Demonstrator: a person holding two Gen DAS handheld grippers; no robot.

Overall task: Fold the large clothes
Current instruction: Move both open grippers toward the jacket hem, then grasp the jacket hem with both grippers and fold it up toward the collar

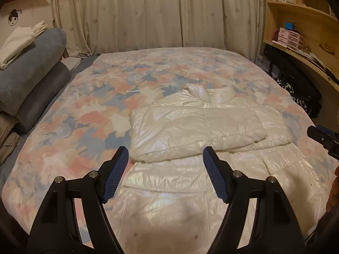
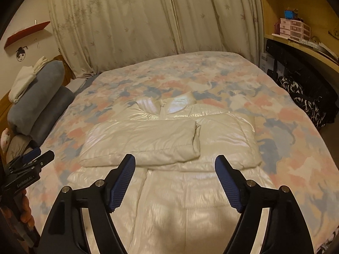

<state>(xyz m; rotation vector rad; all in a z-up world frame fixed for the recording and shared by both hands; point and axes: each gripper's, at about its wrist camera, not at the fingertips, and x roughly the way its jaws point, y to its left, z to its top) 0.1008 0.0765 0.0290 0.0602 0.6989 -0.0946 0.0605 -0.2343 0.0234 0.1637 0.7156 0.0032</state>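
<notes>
Looking from the nearest point outward, both grippers hang above the near part of the bed with nothing in them. The left gripper (image 1: 165, 155) has its jaws spread wide, and only the coat below shows in the gap. The right gripper (image 2: 175, 164) is spread in the same way and is also empty. Each one points downward at a slant, so the cameras look over the whole work.

Just under the fingers lies the white padded coat (image 1: 169, 194), flat on its back on the flowered bedspread (image 1: 70, 127). Its lower part reaches toward the person and is not yet folded. A little farther, the two sleeves (image 2: 144, 141) are laid across the chest, one over the other, so that they make a neat band from side to side. I think this was done to bring the coat to a narrow shape. Beyond the sleeves sits the collar (image 2: 169, 105), open and pointing to the far side.

My judgement is that the next step is to take the hem and bring it up over the sleeves; the open jaws suit this.

Farther away, grey bolster pillows (image 1: 31, 74) with folded white cloths (image 1: 17, 44) on top stand at the left. Curtains (image 1: 148, 14) close the back, and wooden shelves (image 1: 300, 17) stand at the right.
</notes>
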